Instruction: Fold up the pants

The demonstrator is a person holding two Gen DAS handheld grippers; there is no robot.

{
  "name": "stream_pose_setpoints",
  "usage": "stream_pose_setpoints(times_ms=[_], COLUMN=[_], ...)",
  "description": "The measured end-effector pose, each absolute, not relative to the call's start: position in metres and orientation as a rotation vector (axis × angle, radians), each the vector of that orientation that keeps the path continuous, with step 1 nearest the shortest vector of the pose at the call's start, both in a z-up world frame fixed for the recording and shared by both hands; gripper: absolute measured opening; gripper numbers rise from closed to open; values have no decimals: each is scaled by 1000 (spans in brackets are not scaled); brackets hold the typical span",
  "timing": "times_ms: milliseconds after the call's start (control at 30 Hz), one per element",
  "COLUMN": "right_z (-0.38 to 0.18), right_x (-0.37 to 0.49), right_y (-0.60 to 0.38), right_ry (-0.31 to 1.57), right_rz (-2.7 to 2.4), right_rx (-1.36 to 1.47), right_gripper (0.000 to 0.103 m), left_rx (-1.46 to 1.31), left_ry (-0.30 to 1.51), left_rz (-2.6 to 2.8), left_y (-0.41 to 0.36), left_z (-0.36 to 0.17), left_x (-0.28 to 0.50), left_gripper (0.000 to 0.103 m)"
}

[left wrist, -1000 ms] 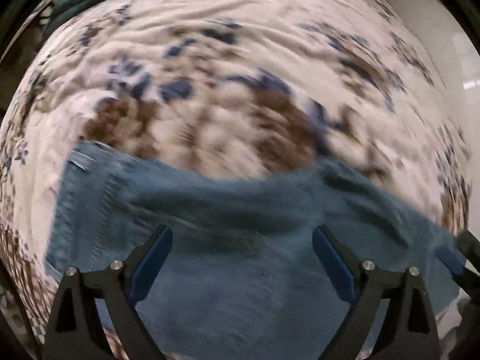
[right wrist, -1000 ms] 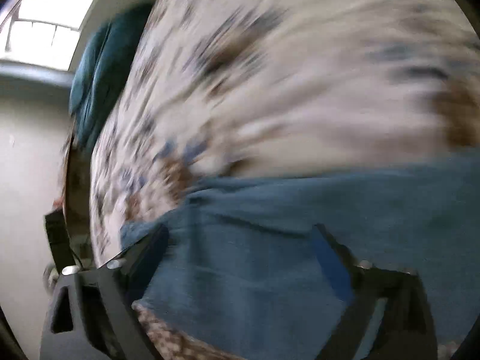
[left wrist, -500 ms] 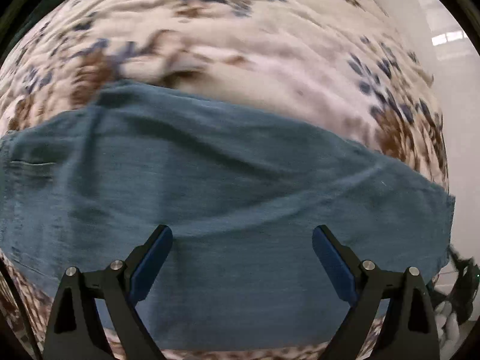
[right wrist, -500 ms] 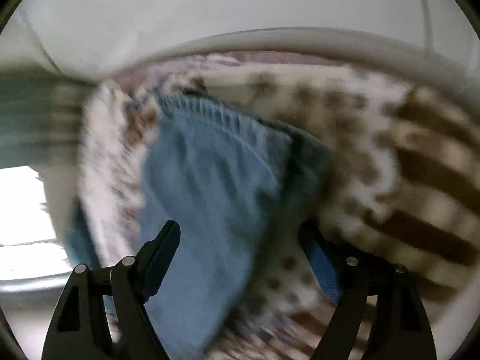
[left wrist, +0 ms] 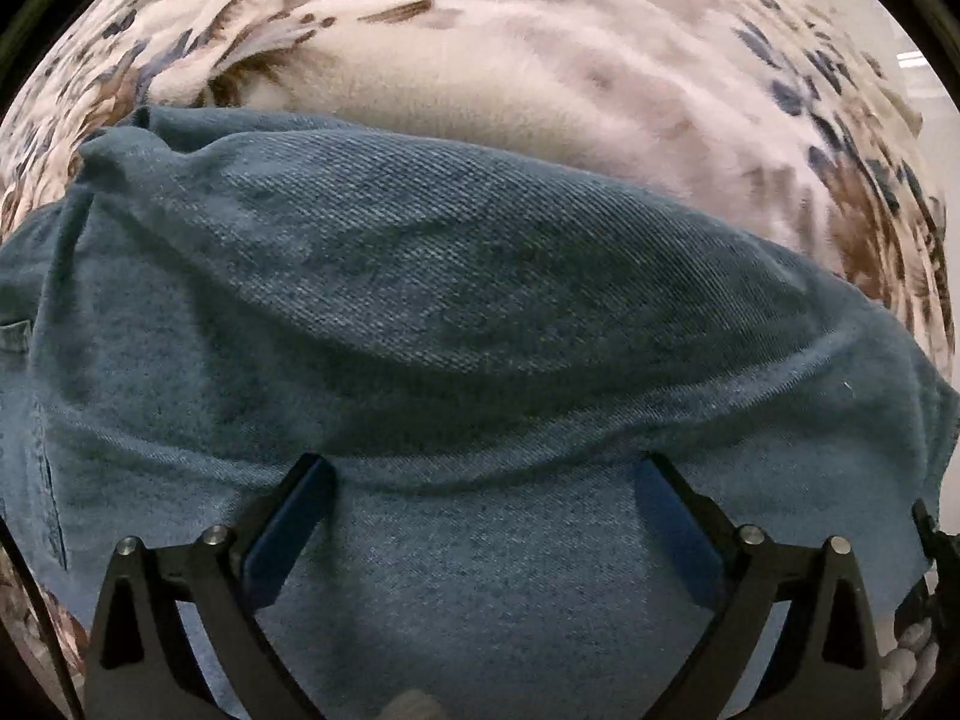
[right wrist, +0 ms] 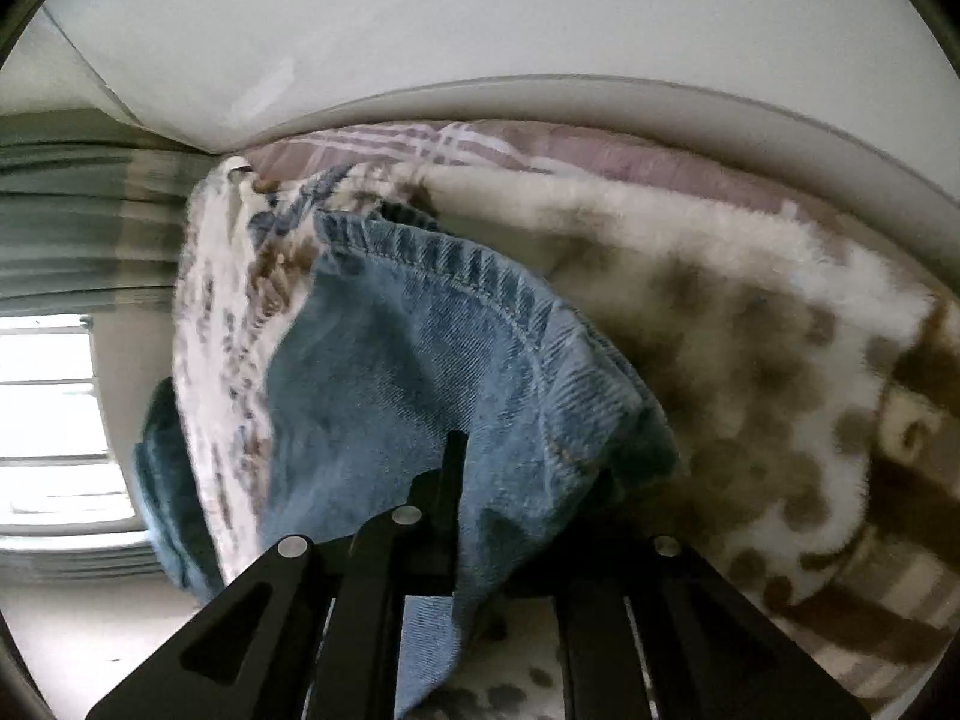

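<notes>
Blue denim pants (left wrist: pixel 420 312) lie spread on a fluffy floral blanket (left wrist: pixel 540 78). My left gripper (left wrist: pixel 480 480) is open, its blue-padded fingers (left wrist: pixel 288 516) spread wide just above the denim. In the right wrist view the hemmed edge of the pants (right wrist: pixel 420 360) bunches up in front of the camera. My right gripper (right wrist: pixel 516 480) has closed in on this fold of denim; the left finger (right wrist: pixel 444 480) shows, the other is hidden behind the cloth.
The blanket (right wrist: pixel 780 390) covers a bed, with a plaid pillow or sheet (right wrist: pixel 456 144) behind it against a pale wall. A teal cloth (right wrist: pixel 162 480) and a bright window (right wrist: pixel 48 420) are at the left of the right wrist view.
My left gripper has dropped closer to the pants and stays open. My right gripper has swung round to the hem and its fingers have closed on the denim.
</notes>
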State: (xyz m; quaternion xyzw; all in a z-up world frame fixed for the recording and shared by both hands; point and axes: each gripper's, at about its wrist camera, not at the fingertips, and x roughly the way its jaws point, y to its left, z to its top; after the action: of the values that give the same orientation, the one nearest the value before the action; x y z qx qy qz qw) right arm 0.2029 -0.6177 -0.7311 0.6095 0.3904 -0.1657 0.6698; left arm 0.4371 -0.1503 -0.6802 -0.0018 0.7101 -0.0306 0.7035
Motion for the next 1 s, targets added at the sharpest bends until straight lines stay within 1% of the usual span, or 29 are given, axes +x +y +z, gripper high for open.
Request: stream_pose_setpoints(times_ms=[67, 100, 133, 167, 200, 233, 267, 300, 333, 433, 500, 567, 700, 733, 833, 933, 1000], right_z=[-736, -738, -737, -735, -731, -730, -727, -724, -723, -727, -711, -687, -616, -593, -550, -522, -521], right_x=[217, 224, 232, 243, 252, 252, 249, 245, 239, 232, 246, 251, 283, 297, 329, 356, 374], right_y=[-614, -612, -609, -606, -604, -606, -611, -613, -618, -620, -611, -604, -564, -544, -484, -404, -348], right_ry=[842, 839, 845, 857, 871, 875, 861, 842, 835, 828, 864, 846, 828, 829, 837, 857, 883], right_rz=[-304, -301, -299, -306, -326, -333, -375, -400, -453, -479, -480, -470, -434, -418, -364, -300, -237], right_rx=[1409, 1394, 1370, 1337, 1301, 1294, 1309, 1329, 1328, 1348, 1239, 1195, 991, 919, 776, 622, 550], right_gripper=[46, 49, 51, 47, 39, 18, 13, 11, 7, 7, 6, 6, 6, 6, 6, 6, 6], left_rx=[-8, -9, -8, -6, 4, 12, 16, 27, 45, 35, 39, 32, -16, -36, -98, -138, -177], left_ry=[1594, 1599, 1597, 1592, 1584, 1570, 1557, 1547, 1538, 1516, 1495, 1471, 1443, 1438, 1421, 1402, 1417], left_rz=[-62, -60, -58, -58, -62, -65, -74, -81, -74, -67, -67, -68, -66, -68, -64, -31, -1], left_y=[-155, -155, -158, -159, -168, -169, -170, -171, -171, -166, -162, -157, -138, -129, -94, -48, -13], left_z=[-684, -684, -683, -682, -681, -677, -673, -670, -666, -655, -646, -633, -606, -598, -580, -569, -560], left_x=[446, 448, 450, 456, 460, 460, 460, 461, 462, 465, 467, 469, 474, 474, 471, 452, 439], left_gripper=[103, 103, 103, 103, 103, 103, 103, 103, 103, 103, 103, 103, 103, 103, 103, 103, 103])
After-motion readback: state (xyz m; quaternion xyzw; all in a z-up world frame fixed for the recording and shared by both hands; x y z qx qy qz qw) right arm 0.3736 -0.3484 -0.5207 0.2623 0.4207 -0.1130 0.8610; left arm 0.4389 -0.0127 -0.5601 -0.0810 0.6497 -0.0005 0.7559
